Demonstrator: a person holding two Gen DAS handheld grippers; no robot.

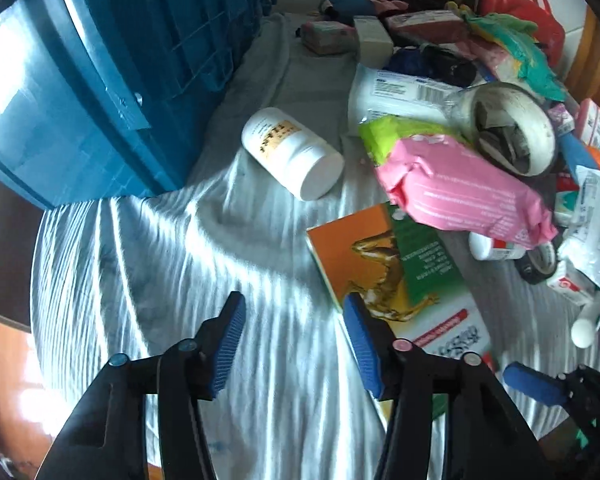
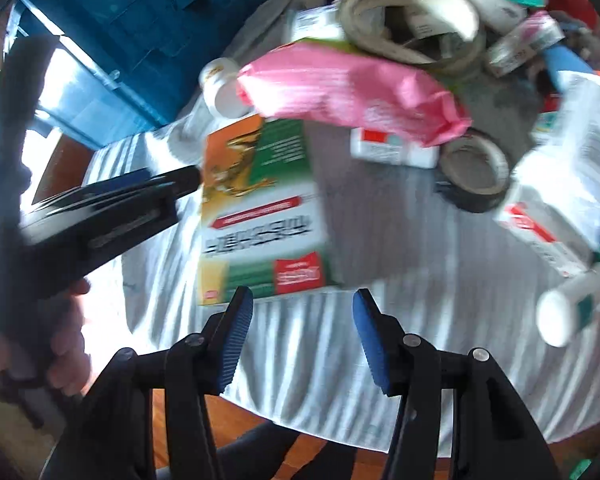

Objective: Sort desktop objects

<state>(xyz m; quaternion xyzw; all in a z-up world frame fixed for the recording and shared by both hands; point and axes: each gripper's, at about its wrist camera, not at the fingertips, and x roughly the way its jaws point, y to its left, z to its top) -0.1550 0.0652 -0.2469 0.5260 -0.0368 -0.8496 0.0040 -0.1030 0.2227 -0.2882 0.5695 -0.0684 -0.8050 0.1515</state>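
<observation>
Both tools stood with fingers apart and empty: the left tool (image 1: 296, 344) over the white cloth (image 1: 148, 280) on the tabletop, the right tool (image 2: 302, 340) just short of the orange and green box (image 2: 260, 208). The box lay flat at the near edge of the clutter, its far end tucked under the pink packet (image 1: 460, 188). It looked like light, stiff cardboard, best pinched across its thin near edge. Its long axis ran away from the right tool toward the pile. The white bottle (image 1: 294, 152) lay on its side, cap toward the cameras.
</observation>
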